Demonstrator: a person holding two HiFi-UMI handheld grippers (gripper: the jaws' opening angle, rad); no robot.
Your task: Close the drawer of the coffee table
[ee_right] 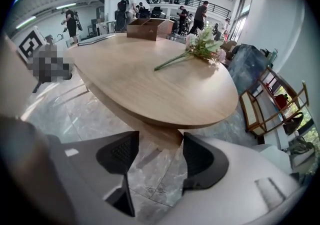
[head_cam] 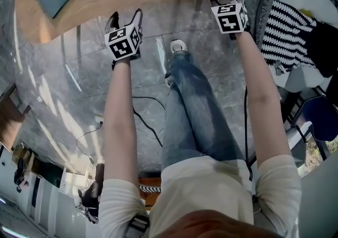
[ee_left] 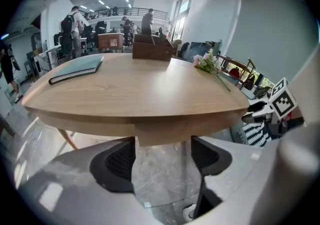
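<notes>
1. Spreading under the coffee table (ee_left: 150, 94), the grey marble floor (head_cam: 68, 99) is glossy; behind the table the room is an open hall with people.
2. The oval wooden top is smooth and light.
3. The drawer (ee_left: 162, 136) shows under the table's near edge as a short wooden front, seemingly only a little out.
4. The left gripper (ee_left: 163, 155) faces this front with fingers spread and empty, probably to push it in. The right gripper (ee_right: 160, 151), further along the same edge, is also spread and empty.
5. On the table lie a notebook (ee_left: 77, 69), a wooden box (ee_left: 151, 49) and flowers (ee_right: 197, 49).
</notes>
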